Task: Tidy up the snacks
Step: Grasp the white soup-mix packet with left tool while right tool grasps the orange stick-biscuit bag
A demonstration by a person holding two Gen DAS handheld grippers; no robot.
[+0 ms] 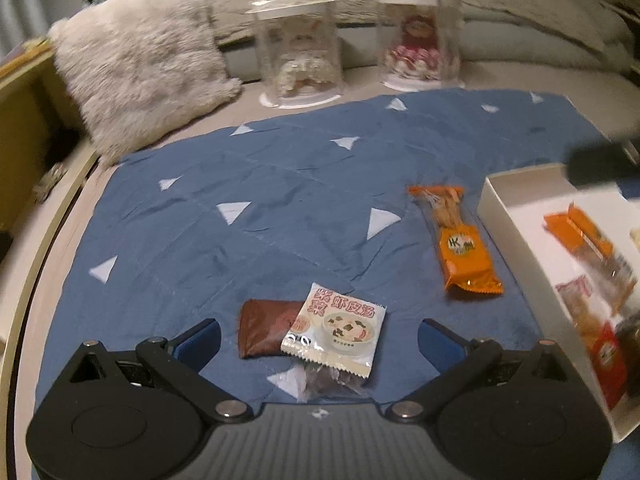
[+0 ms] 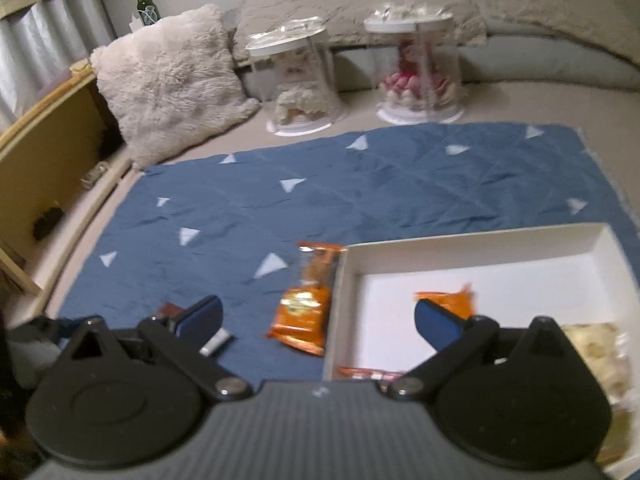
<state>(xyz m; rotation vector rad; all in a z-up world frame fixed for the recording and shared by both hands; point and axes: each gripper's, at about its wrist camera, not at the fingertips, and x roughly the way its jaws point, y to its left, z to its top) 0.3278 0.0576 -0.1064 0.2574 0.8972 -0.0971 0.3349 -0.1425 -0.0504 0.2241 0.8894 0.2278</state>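
On the blue cloth [image 1: 280, 184] lie a white soup sachet [image 1: 338, 330], a brown packet [image 1: 264, 334] half under it, and a clear packet of dark bits [image 1: 328, 380] below. My left gripper [image 1: 319, 338] hangs open just over them, holding nothing. An orange snack bar [image 1: 460, 248] lies further right, beside the white box [image 1: 508, 216], which holds another orange pack [image 1: 588, 240] and more snacks. In the right wrist view my right gripper [image 2: 318, 318] is open and empty over the box's left wall [image 2: 338, 304], with the orange bar [image 2: 306, 304] between its fingers' line and an orange pack [image 2: 448, 300] inside.
Two clear domed cases with dolls [image 1: 298, 48] [image 1: 418, 36] stand beyond the cloth on the bed. A fluffy cushion [image 1: 136, 68] lies at the back left, near a wooden ledge [image 2: 44, 140] and a green bottle [image 2: 145, 6]. The right gripper's dark tip [image 1: 600, 164] shows over the box.
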